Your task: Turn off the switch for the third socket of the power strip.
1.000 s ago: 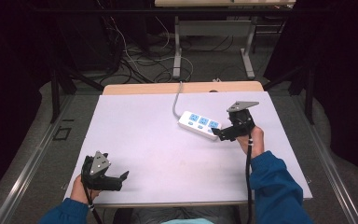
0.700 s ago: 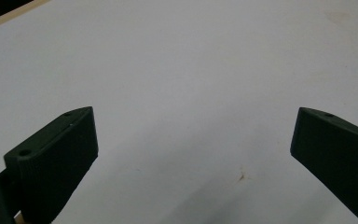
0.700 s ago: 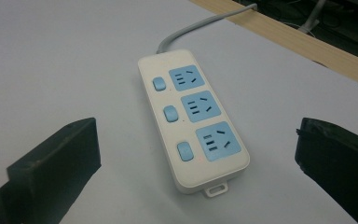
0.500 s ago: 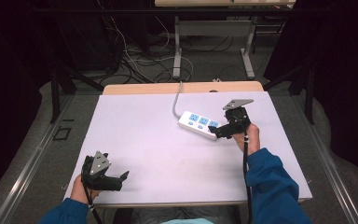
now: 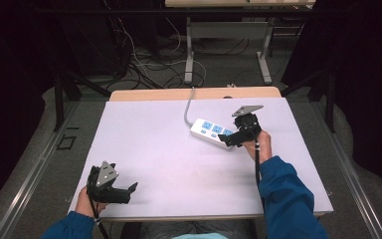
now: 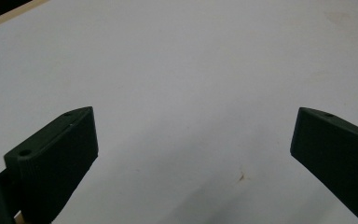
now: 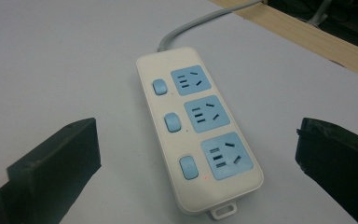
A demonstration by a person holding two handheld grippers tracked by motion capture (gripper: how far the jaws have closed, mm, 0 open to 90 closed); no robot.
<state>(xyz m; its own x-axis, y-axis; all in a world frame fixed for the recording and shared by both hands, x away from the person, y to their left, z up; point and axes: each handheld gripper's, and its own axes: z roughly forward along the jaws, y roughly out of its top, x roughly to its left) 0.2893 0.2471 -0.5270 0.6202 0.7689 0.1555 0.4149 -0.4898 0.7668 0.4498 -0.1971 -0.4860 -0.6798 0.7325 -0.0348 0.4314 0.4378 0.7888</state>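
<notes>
Right gripper [image 5: 235, 139] spread wide over the near end of the strip [image 5: 214, 133], which lies right of centre on the table [image 5: 144, 144]. Best to lower squarely, straddle the strip across its width, then close evenly, clear of the switches [image 7: 189, 167]. Left gripper [image 5: 129, 191] wide too, parked over bare table near the front edge. Switches and sockets plain in the right gripper view; cord [image 5: 189, 107] running off the far edge plain from above.

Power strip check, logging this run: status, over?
Right gripper open, jaws either side of power strip, not touching. Left gripper open, near table front edge. Strip flat, sockets empty. Nothing in the way.
</notes>
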